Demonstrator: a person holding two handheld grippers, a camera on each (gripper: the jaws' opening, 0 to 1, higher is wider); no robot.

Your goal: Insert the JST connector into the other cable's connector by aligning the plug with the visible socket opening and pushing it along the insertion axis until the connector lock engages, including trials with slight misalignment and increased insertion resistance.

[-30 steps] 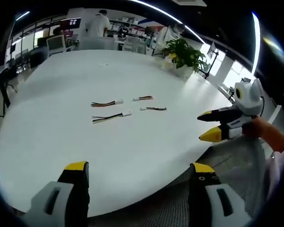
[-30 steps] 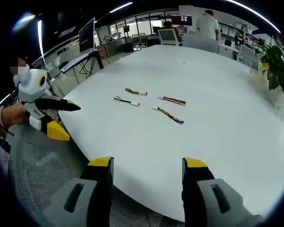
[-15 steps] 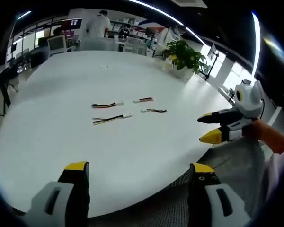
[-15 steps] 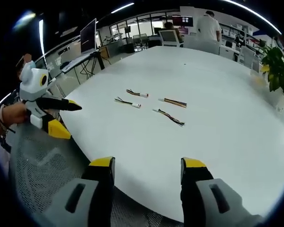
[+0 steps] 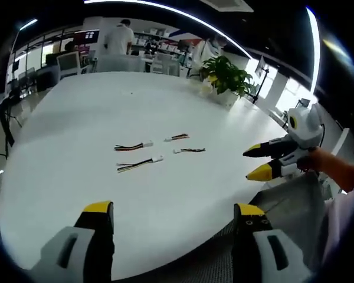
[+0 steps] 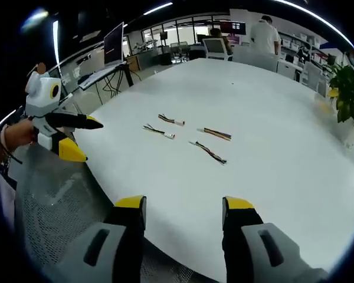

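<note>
Several short cables with white JST connectors lie on the white table (image 5: 76, 124). In the left gripper view two longer cables (image 5: 133, 147) (image 5: 139, 164) lie left of two shorter ones (image 5: 177, 138) (image 5: 189, 150). The right gripper view shows the same cables (image 6: 170, 120) (image 6: 158, 131) (image 6: 216, 134) (image 6: 210, 152). My left gripper (image 5: 172, 213) stands open over the table's near edge, well short of the cables, and appears at the left of the right gripper view (image 6: 84, 139). My right gripper (image 6: 180, 207) is open too, nothing in it; it appears at the right of the left gripper view (image 5: 253, 161).
A potted plant (image 5: 227, 73) stands at the table's far side. Desks, monitors, chairs and people fill the office behind. A mesh chair back (image 6: 53, 200) lies below the table's near edge. The white table (image 6: 271, 118) has wide bare room around the cables.
Both views have tipped slightly, so the cables sit a little lower in the left view. The cables have not moved and both grippers stay open.
</note>
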